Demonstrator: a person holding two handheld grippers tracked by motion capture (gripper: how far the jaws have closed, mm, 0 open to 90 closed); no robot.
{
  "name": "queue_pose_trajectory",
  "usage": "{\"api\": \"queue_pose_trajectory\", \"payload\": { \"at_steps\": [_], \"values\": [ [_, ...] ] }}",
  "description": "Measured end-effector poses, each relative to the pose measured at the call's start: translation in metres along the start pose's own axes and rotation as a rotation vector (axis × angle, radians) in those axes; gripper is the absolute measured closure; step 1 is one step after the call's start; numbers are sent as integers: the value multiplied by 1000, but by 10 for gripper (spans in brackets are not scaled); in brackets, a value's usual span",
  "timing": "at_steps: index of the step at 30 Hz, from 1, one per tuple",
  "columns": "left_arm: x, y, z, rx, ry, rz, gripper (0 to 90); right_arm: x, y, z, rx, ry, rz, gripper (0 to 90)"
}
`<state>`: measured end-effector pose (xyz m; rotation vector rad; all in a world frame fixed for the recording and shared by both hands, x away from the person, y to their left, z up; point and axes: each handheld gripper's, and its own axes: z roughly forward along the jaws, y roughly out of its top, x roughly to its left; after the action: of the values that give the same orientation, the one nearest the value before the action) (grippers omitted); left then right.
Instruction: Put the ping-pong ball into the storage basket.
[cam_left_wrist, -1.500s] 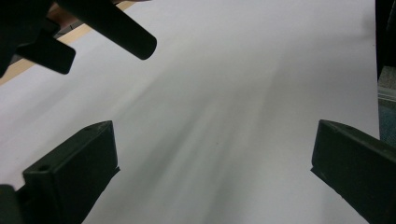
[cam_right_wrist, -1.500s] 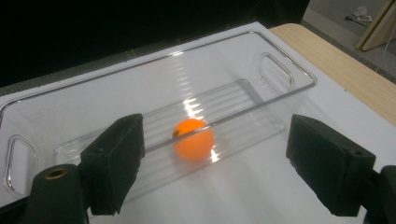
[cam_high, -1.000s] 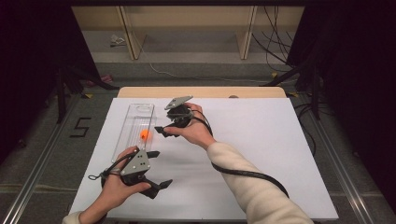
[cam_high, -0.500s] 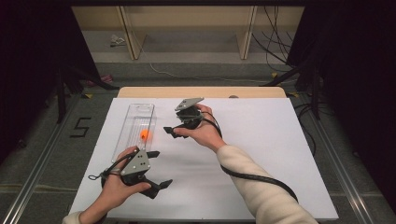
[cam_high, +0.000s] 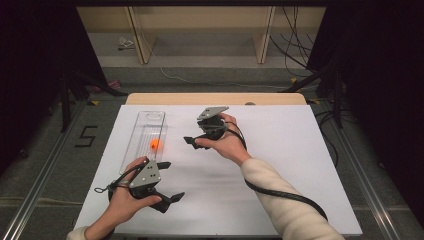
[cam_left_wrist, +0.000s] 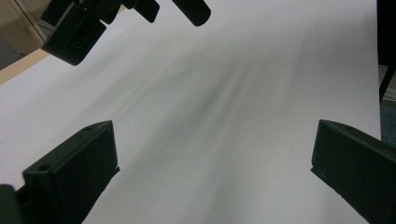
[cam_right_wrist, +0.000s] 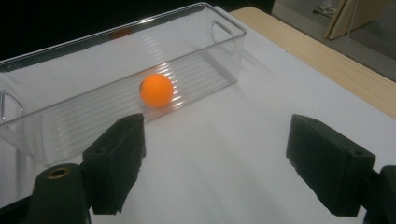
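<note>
Both pairs of jaws stand wide apart with nothing between them. The right gripper (cam_high: 196, 141) points its spread jaws toward the clear plastic bin (cam_high: 131, 145), just beside the bin's long wall, and in the right gripper view the orange ball (cam_right_wrist: 156, 90) lies on the ribbed bin floor (cam_right_wrist: 88, 114) roughly midway along it, beyond that wall. The left gripper (cam_high: 169, 181) rests low on the white table sheet (cam_high: 280, 165) just off the bin's near end, its open jaws aimed away from the bin across bare sheet; the left gripper view catches the right gripper (cam_left_wrist: 173, 7) farther off. By my reading, the ball sits placed in the bin and the right hand (cam_high: 226, 142) is clear of it. Picking the ball up again would call for lifting over the wall and descending from above. The right forearm reaches diagonally, wrist bent toward the bin; the left hand (cam_high: 125, 202) lies flat and relaxed.
</note>
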<state>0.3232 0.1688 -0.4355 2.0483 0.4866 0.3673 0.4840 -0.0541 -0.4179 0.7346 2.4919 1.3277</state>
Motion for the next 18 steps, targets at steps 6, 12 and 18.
{"api": "queue_pose_trajectory", "payload": {
  "at_steps": [6, 12, 18],
  "values": [
    [0, 0, 0, 1, 1, 1, 0, -4, -7, -7, 2, -10, 8, 207],
    [0, 0, 0, 0, 2, -1, 0, -7, -13, -14, -2, -19, 21, 207],
    [0, 0, 0, -1, 2, -2, 0, -9, -17, -20, -1, -23, 20, 207]
  ]
}}
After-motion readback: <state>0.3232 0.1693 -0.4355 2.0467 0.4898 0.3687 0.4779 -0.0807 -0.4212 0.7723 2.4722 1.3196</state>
